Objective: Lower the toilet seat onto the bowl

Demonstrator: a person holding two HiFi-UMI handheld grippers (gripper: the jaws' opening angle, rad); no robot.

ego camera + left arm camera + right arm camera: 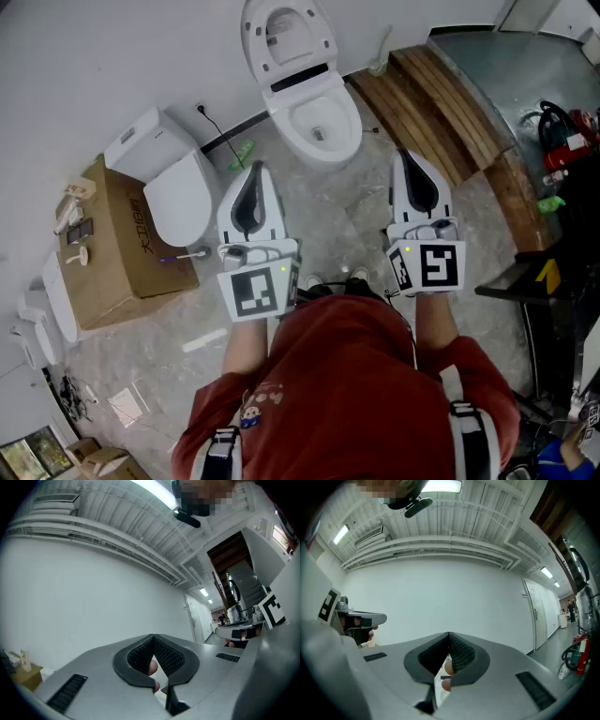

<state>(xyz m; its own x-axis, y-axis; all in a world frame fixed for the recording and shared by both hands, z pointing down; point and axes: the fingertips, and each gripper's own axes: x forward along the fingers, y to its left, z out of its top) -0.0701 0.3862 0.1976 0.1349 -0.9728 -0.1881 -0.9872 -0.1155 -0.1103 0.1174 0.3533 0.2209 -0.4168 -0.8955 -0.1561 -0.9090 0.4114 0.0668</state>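
White toilet seat (286,37) stands raised, apart from its bowl (319,127). Nearer the person, the left hand-held gripper (257,173) and right hand-held gripper (407,159) are both clenched, empty, well short of it.

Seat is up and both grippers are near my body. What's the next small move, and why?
Probably reach the right gripper forward to the raised seat. The seat stands upright above the open bowl, and both this gripper and the left gripper hang well short of it, jaws shut and empty, so nothing touches the seat yet.
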